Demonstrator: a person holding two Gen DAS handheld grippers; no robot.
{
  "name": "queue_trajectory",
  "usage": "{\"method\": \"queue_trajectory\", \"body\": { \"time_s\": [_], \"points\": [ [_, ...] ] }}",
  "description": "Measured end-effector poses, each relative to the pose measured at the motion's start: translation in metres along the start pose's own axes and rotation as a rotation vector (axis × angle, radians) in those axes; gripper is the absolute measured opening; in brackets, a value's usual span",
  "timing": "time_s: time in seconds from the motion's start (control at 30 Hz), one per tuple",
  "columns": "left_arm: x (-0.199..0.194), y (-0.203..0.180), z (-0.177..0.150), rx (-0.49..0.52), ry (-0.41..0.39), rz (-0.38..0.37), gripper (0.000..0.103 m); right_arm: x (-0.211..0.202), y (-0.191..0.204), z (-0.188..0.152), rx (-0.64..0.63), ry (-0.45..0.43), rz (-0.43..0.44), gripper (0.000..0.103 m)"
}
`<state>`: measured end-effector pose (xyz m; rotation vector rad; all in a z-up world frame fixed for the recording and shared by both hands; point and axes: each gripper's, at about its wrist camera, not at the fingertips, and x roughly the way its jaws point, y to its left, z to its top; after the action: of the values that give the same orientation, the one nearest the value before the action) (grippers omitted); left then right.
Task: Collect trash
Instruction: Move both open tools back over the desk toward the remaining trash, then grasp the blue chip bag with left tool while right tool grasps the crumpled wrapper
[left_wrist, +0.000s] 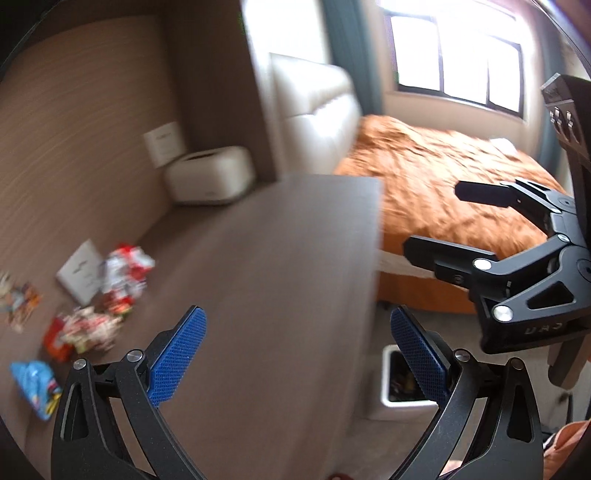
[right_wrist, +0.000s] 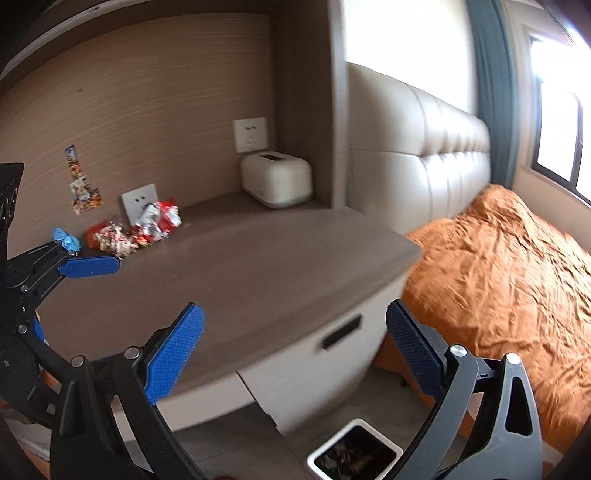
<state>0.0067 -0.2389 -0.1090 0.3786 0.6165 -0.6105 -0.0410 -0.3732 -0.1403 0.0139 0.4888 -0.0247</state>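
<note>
Several crumpled snack wrappers lie at the back left of a brown cabinet top (right_wrist: 240, 280): a red-and-white one (right_wrist: 159, 219) (left_wrist: 125, 273), a red-orange pile (right_wrist: 110, 236) (left_wrist: 85, 332) and a blue one (right_wrist: 66, 238) (left_wrist: 35, 384). A white bin (right_wrist: 356, 458) (left_wrist: 402, 376) with trash inside stands on the floor by the cabinet's right end. My left gripper (left_wrist: 295, 350) (right_wrist: 70, 299) hovers open and holds nothing, near the wrappers. My right gripper (right_wrist: 295, 347) (left_wrist: 432, 221) is open and holds nothing, above the cabinet's front edge and the bin.
A white tissue box (right_wrist: 275, 181) sits at the back of the alcove under a wall socket (right_wrist: 251, 134). A second socket (right_wrist: 138, 203) is behind the wrappers. A bed with an orange cover (right_wrist: 498, 277) and padded headboard (right_wrist: 424, 158) lies to the right.
</note>
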Motion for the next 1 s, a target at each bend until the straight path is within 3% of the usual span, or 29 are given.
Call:
{"method": "queue_trajectory", "body": {
  "time_s": [0.37,0.63,0.87,1.0],
  "points": [
    [-0.033,0.139,-0.034,-0.18,-0.009,0.239,0.098,0.061,0.121,0.046,-0.145,-0.021,0.205,0.098],
    [-0.042,0.232,-0.066,-0.283,0.02,0.449,0.098,0.116,0.202,0.063,-0.224,0.031,0.308,0.098],
    [-0.024,0.304,-0.106,-0.418,0.087,0.513,0.098,0.166,0.263,0.065,-0.349,0.087,0.333,0.098],
    [-0.009,0.338,-0.121,-0.48,0.122,0.492,0.098,0.2,0.293,0.062,-0.443,0.11,0.297,0.098]
  ]
}}
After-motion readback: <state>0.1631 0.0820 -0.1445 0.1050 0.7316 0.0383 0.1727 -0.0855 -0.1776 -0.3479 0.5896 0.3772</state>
